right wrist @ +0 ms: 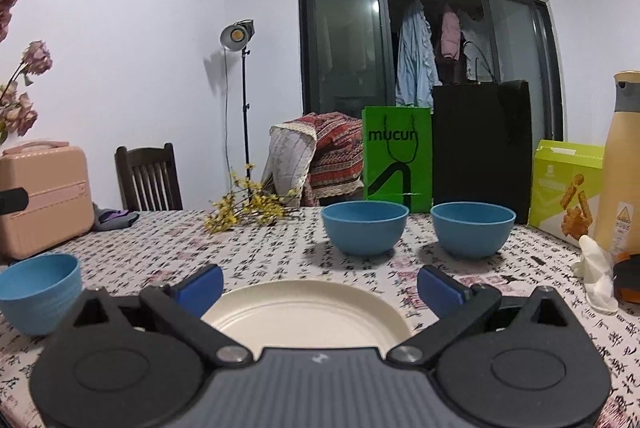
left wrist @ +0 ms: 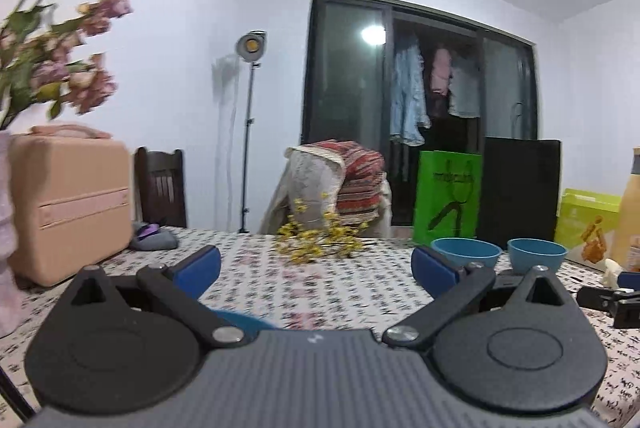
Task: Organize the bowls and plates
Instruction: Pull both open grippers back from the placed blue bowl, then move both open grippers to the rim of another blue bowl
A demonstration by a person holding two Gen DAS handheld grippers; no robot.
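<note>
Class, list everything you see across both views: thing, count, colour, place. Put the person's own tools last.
Bowls: three, blue; two far centre, one near left.
Plate: one, cream; in front of right tool.
Tablecloth: one, white with dark script; covers table.
Case: one, pink; left.
Yellow sprigs: one bunch; far table.
Bag: one, green; behind bowls.
Box: one, lime; right.
Bottle: one, tan; far right.
Left tool: open.
Right tool: open.

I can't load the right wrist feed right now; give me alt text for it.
The open right gripper hovers low over a cream plate on a patterned tablecloth. Two blue bowls stand side by side beyond it, with a third blue bowl at far left. Behind are a green bag, a snack box and a tan bottle.
</note>
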